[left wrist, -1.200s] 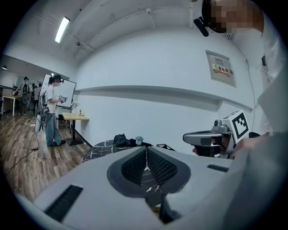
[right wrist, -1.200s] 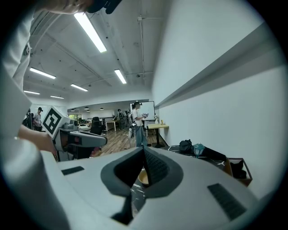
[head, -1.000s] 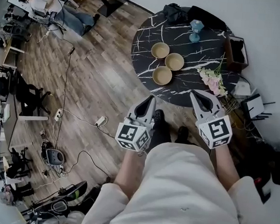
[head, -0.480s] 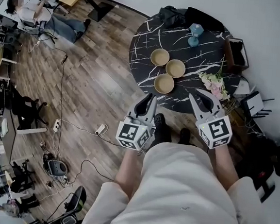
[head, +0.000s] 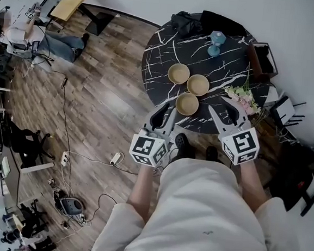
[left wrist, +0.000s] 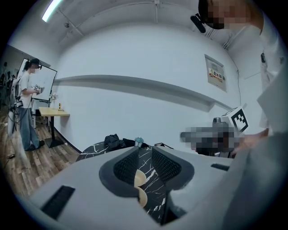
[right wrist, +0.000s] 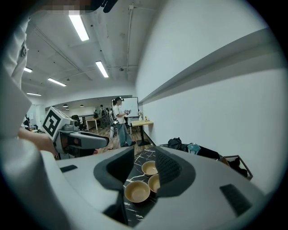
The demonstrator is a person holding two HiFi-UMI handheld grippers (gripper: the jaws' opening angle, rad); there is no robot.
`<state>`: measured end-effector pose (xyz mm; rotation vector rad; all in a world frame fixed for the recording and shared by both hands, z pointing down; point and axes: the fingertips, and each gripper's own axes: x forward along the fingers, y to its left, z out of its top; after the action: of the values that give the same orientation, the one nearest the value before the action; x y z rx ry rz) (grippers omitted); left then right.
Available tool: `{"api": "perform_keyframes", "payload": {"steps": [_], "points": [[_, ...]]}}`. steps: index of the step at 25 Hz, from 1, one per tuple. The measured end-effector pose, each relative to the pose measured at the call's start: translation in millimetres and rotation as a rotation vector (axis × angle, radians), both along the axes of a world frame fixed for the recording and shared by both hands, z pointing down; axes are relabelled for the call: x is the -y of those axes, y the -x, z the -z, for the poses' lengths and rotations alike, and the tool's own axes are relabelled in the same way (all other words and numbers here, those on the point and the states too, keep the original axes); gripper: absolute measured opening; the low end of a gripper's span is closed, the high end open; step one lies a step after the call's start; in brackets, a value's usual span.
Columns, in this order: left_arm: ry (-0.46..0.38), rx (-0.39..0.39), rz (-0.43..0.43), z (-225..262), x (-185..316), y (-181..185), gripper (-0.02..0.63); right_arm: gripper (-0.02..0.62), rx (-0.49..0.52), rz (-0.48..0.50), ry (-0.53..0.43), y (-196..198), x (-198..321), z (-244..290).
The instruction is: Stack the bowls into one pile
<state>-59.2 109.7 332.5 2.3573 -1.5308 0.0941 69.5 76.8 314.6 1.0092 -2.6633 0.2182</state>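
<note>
Tan and empty, all 3: near bowl [head: 187,103], right bowl [head: 197,85] and far bowl [head: 178,73]. Set close together on the black marble surface [head: 163,57], each on its own, so no pile yet.

Left gripper [head: 165,107]: jaws a little apart, holding nothing. Right gripper [head: 222,106]: just been opening its jaws, now wide apart, with nothing between them. Both at the front edge of the surface, not touching any bowl.

Things to watch for, as a guess:
- Coming in too low could bump the near bowl, since it sits closest to the front edge, and shove it into the other 2.
- Pinching only a thin rim could let a bowl slip or tip on the way up.
- Letting go off-centre could leave a bowl crooked in the next one, so a wobbly pile.
- Swinging the right gripper wide could brush the flowers [head: 239,94], just beside the right bowl.

Other holders: a blue cup [head: 215,41] far back, well apart from the bowls, and a brown box [head: 259,57] at the right rim. Cannot tell what is inside either.
</note>
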Motion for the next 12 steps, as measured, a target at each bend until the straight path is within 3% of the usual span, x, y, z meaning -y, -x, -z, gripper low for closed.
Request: {"api": "perform_keyframes", "payload": {"steps": [12], "points": [[0.037,-0.030,-0.149,-18.2,26.8,15.6,0.084,0.140,-0.025,-0.147,0.037,14.8,12.5,-14.0]]}}
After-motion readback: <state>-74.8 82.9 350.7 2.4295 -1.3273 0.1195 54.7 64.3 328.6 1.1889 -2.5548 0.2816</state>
